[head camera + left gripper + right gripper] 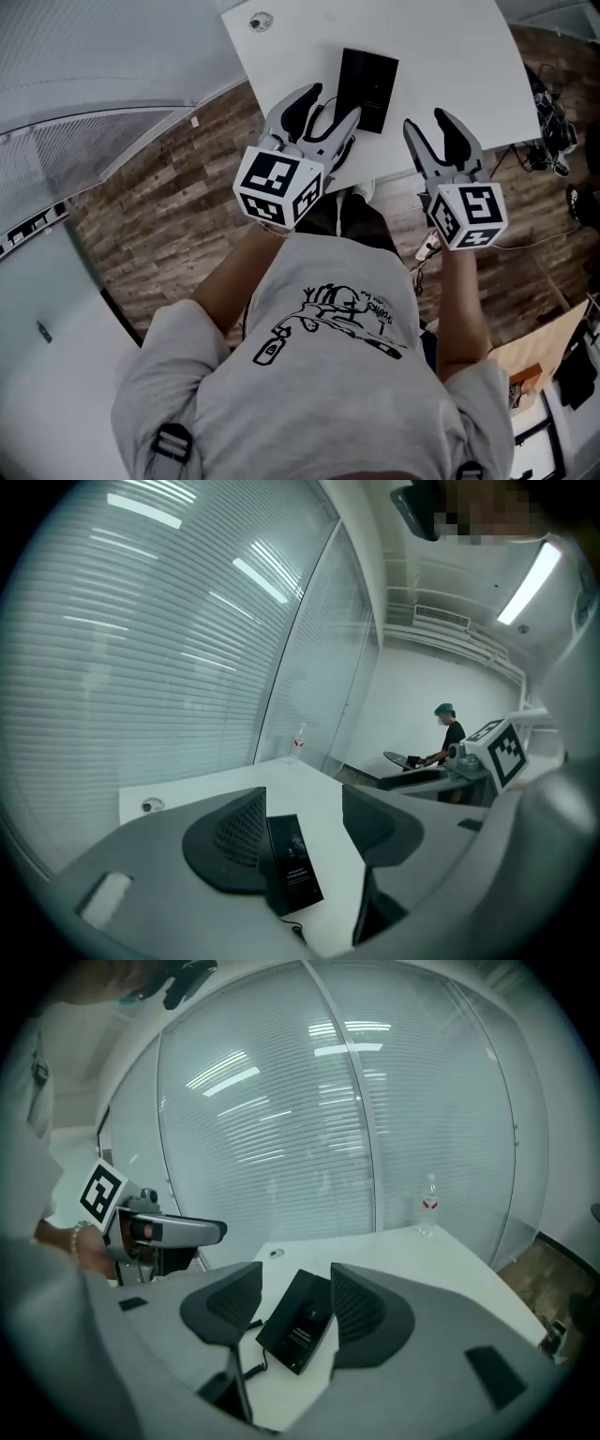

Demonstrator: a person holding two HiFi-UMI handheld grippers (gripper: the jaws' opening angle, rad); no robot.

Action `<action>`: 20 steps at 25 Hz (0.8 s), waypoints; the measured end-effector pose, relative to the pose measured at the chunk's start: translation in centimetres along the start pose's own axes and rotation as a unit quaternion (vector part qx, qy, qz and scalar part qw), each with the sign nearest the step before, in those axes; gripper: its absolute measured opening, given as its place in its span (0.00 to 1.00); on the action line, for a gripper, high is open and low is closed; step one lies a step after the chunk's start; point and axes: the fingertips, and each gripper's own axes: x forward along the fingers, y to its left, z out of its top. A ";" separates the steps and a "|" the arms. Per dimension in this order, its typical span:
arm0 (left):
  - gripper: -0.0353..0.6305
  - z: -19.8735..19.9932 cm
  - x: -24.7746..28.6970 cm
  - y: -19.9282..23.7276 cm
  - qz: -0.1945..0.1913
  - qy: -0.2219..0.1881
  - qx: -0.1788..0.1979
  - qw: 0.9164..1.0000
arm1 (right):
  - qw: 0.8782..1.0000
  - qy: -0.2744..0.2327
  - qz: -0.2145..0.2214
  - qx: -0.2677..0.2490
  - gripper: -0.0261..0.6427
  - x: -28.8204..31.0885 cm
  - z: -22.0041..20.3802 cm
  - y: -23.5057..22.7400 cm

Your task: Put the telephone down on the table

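Note:
The telephone (367, 89) is a flat black slab lying on the white table (450, 56); a thin black cable (251, 1368) runs from its near end. Both grippers hang in the air above the table's near edge, well clear of it. My left gripper (323, 111) is open with nothing between its jaws, and in the left gripper view the telephone (293, 862) shows far below through the gap. My right gripper (428, 124) is open and empty too. In the right gripper view the telephone (302, 1321) lies down on the table beyond the jaws.
A small round white puck (260, 21) sits near the table's far left corner. A clear bottle (428, 1206) stands at the far edge by the glass wall with blinds. Cables and gear (553, 122) lie on the wooden floor to the right. Another person (450, 738) works in the distance.

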 end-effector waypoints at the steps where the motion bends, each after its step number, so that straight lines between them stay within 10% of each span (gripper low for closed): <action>1: 0.43 0.7 -0.7 -0.4 -0.001 -0.007 0.004 1.000 | 1.000 -0.008 -0.002 -0.008 0.36 -0.8 0.9 0.3; 20: 0.18 14.0 -11.7 -10.4 -0.049 -0.127 0.085 0.987 | 0.983 -0.157 -0.006 -0.098 0.20 -15.3 16.3 8.2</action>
